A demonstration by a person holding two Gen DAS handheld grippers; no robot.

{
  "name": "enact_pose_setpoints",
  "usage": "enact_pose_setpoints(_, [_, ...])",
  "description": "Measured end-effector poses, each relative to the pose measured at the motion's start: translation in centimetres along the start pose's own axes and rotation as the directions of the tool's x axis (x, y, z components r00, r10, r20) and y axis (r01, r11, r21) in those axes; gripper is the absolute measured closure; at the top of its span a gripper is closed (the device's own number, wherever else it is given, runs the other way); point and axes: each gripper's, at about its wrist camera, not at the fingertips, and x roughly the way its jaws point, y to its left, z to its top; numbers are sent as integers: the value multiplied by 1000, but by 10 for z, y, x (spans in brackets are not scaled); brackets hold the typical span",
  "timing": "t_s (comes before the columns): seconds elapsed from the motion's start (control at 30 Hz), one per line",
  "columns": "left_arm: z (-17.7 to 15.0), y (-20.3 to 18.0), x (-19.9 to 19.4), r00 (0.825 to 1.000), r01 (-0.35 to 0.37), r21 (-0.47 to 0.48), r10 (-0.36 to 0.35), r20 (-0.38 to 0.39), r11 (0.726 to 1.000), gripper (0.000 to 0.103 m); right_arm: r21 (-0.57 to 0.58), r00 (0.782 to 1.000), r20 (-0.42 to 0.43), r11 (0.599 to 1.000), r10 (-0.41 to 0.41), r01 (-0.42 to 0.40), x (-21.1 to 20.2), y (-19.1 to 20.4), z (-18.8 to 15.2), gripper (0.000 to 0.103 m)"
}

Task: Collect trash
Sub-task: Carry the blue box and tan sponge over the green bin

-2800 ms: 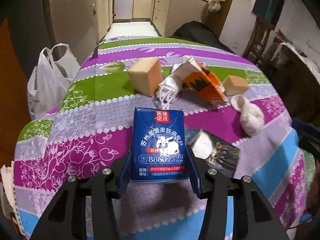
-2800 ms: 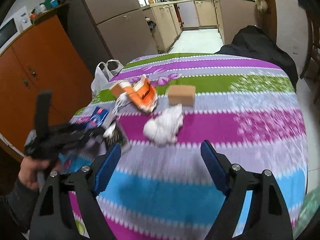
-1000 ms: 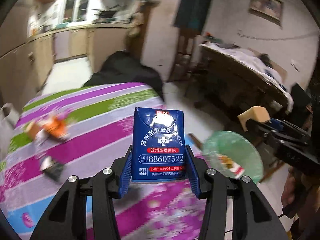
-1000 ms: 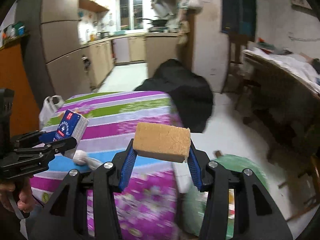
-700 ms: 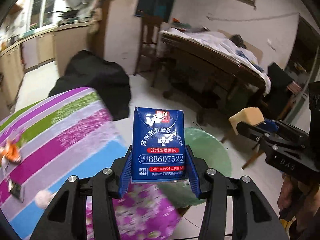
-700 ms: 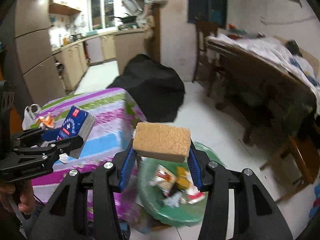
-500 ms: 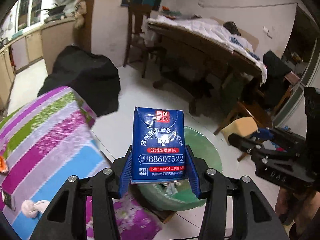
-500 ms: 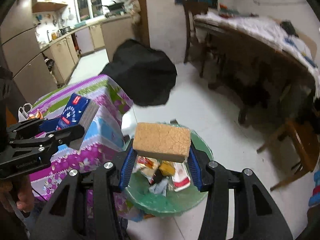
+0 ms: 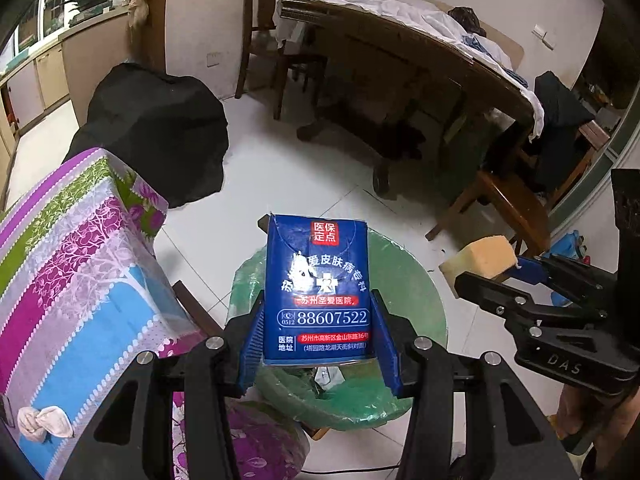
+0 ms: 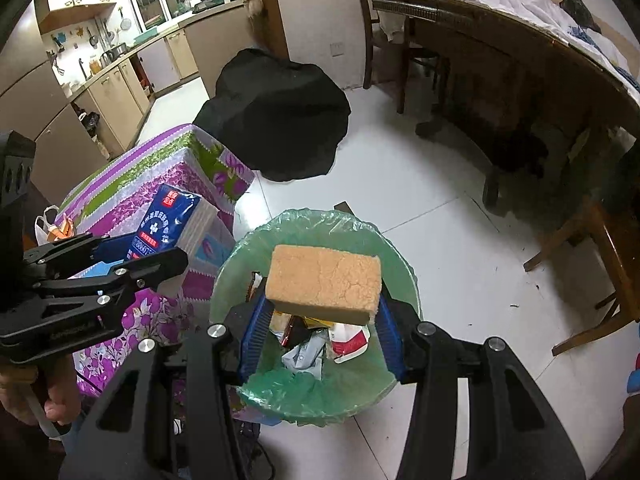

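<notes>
My left gripper [image 9: 318,344] is shut on a blue tissue pack [image 9: 318,288] with white and red print, held above a bin lined with a green bag [image 9: 416,280]. The pack also shows in the right wrist view [image 10: 172,224]. My right gripper [image 10: 320,336] is shut on a tan sponge block [image 10: 324,284], held over the green-lined bin [image 10: 384,248], which holds several wrappers [image 10: 316,344]. The sponge also shows in the left wrist view [image 9: 478,260], to the right of the bin.
A table with a striped floral cloth [image 9: 72,264] stands left of the bin, with a white wad [image 9: 44,420] on it. A black bag [image 10: 276,120] lies on the white floor. A wooden table [image 10: 520,40] and a wooden stool [image 10: 608,256] stand at the right.
Both grippers have swung from the striped table to the floor bin. The left carries the blue pack, the right took hold of the sponge. Both now hang closer over the bin.
</notes>
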Motion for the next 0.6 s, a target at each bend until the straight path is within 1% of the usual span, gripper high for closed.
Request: enact_pose_setpoints(0.6, [2, -5, 7, 1000, 3, 4, -3, -8, 1000, 53, 18, 1000, 6, 1000, 11, -11, -4, -15, -4, 55])
